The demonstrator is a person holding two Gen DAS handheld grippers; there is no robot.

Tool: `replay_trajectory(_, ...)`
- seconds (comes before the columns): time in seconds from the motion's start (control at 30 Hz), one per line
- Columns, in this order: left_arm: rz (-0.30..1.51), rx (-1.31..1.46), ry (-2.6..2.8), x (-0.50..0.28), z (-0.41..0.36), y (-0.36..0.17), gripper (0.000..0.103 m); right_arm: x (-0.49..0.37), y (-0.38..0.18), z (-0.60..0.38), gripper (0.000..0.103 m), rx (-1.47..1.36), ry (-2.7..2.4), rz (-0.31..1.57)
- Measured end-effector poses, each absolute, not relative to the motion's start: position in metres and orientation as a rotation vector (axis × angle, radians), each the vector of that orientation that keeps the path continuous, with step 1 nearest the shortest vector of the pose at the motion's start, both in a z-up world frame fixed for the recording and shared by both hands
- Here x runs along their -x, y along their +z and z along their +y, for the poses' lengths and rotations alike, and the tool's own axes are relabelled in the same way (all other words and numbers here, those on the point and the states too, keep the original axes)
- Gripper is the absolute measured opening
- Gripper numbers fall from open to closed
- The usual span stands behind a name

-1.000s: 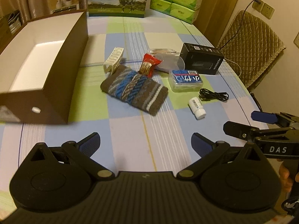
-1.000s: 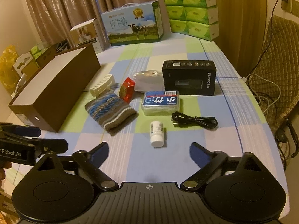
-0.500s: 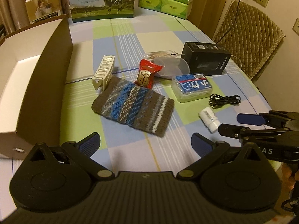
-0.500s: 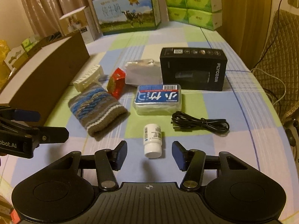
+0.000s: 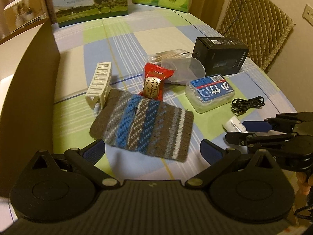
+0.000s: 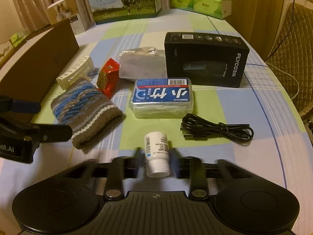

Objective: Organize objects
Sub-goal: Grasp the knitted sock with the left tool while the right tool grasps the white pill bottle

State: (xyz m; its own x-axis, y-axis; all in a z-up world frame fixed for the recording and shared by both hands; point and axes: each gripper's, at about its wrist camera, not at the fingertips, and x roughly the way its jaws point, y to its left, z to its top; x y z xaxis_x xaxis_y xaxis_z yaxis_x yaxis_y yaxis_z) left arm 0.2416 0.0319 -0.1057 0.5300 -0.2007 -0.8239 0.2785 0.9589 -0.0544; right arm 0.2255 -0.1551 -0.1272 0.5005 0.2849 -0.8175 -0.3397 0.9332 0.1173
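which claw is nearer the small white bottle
Right. The right claw straddles the white bottle, its jaws just closing in. The left claw hangs open over the knitted pouch, well off to the side.

Checked tbl [image 6: 244, 105]: bottle [image 6: 156, 152], cable [image 6: 217, 130], pouch [image 6: 86, 107].

Cable [image 6: 217, 130] right of bottle [image 6: 156, 156]

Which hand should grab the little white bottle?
The right gripper: its jaws have just been closing around the white bottle. The left gripper hangs open over the knitted pouch.
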Motion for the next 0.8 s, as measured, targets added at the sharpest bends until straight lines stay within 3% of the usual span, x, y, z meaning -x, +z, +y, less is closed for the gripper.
replay_trajectory(0.8, 1.005, -0.08, -0.226, -0.3, 0.041, -0.147, 0.101, -0.224, -0.111, -0.173, 0.024, -0.071, 0.19, 0.982)
